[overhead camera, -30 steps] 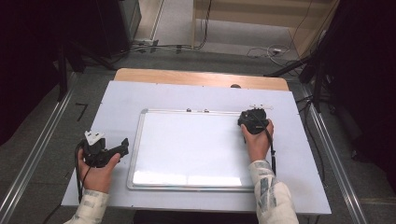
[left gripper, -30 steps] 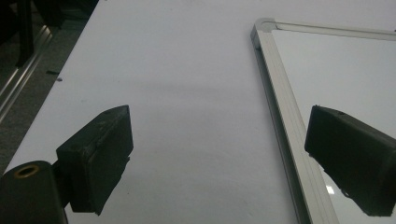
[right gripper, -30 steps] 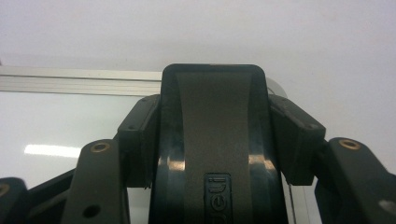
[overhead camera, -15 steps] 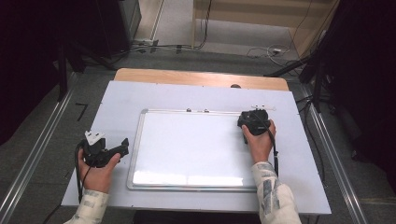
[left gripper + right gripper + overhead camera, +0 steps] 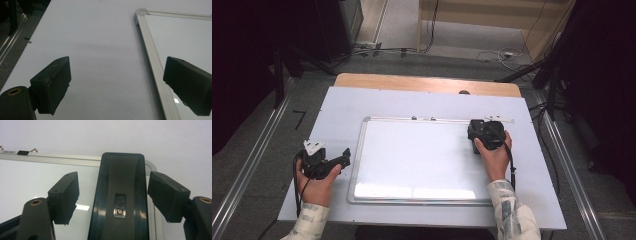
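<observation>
The right gripper (image 5: 113,195) has just been spreading its fingers, which now stand apart, clear of the black eraser (image 5: 120,200) between them. The eraser lies on the whiteboard (image 5: 412,155) at its two o'clock corner, apparently set down. The left gripper (image 5: 324,162) idles on the surface (image 5: 342,107) at nine o'clock (fingers wide, empty).

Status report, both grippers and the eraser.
Left gripper open, beside whiteboard. Right gripper just opened, fingers straddling eraser, not pressing. Nothing in the way.
</observation>
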The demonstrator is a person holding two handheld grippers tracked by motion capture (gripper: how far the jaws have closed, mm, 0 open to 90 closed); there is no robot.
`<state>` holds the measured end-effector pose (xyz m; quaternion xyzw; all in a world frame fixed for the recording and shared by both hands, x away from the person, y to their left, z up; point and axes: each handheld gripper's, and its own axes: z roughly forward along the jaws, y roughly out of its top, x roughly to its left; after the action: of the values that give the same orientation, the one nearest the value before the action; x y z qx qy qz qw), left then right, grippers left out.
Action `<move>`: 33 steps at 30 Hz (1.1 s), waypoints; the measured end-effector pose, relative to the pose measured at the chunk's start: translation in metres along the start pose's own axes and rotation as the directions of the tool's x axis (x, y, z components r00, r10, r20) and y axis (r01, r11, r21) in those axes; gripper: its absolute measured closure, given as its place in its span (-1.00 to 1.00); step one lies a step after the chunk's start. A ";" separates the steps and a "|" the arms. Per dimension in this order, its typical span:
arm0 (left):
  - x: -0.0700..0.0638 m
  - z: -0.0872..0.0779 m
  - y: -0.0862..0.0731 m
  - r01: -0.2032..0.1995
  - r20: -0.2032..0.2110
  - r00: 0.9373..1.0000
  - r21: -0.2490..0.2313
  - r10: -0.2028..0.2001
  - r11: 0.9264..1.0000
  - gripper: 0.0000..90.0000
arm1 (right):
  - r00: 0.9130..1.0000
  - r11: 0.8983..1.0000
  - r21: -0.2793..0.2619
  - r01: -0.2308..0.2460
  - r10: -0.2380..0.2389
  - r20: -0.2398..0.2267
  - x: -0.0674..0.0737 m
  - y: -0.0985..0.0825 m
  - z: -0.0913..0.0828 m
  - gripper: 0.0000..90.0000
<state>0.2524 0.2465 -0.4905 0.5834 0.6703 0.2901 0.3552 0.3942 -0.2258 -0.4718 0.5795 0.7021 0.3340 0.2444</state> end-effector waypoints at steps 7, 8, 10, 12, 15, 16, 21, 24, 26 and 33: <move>-0.001 0.000 0.000 -0.006 0.000 1.000 0.002 0.006 1.000 -0.81 | 1.000 0.999 -0.028 0.018 -0.019 -0.024 -0.002 -0.005 -0.018 -0.47; -0.001 0.001 0.000 -0.006 0.000 1.000 0.002 0.006 1.000 -0.81 | 0.999 0.999 -0.030 0.021 -0.022 -0.029 -0.002 -0.006 -0.020 -0.47; -0.002 0.001 0.000 -0.005 0.002 1.000 0.001 0.005 1.000 -0.81 | 0.999 0.999 -0.029 0.022 -0.023 -0.039 -0.002 -0.007 -0.023 -0.48; -0.002 0.000 0.000 -0.004 0.002 1.000 0.002 0.004 1.000 -0.81 | 0.999 0.999 -0.029 0.026 -0.027 -0.043 -0.002 -0.009 -0.026 -0.49; -0.002 0.000 0.000 -0.005 0.002 1.000 0.002 0.005 1.000 -0.81 | 0.998 0.999 -0.031 0.028 -0.029 -0.052 -0.003 -0.011 -0.029 -0.49; -0.002 0.000 0.000 -0.006 0.001 1.000 0.003 0.006 1.000 -0.81 | 0.998 0.999 -0.031 0.029 -0.030 -0.051 -0.003 -0.012 -0.031 -0.49; -0.002 0.001 0.000 -0.005 0.002 1.000 0.004 0.005 1.000 -0.81 | 0.997 0.999 -0.031 0.036 -0.037 -0.061 -0.005 -0.018 -0.038 -0.49; -0.002 0.001 0.000 -0.005 0.002 1.000 0.004 0.005 1.000 -0.81 | 0.997 0.999 -0.033 0.039 -0.041 -0.063 -0.007 -0.021 -0.043 -0.48; -0.003 0.001 0.000 -0.008 0.002 1.000 0.006 0.008 1.000 -0.81 | 0.997 0.999 -0.033 0.038 -0.040 -0.064 -0.008 -0.023 -0.045 -0.48; -0.003 0.001 -0.001 -0.007 0.002 1.000 0.006 0.007 1.000 -0.81 | 0.997 0.998 -0.040 0.042 -0.045 -0.068 -0.012 -0.029 -0.054 -0.48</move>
<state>0.2528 0.2438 -0.4911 0.5870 0.6690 0.2887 0.3528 0.3386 -0.2505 -0.4585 0.5475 0.7159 0.3618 0.2383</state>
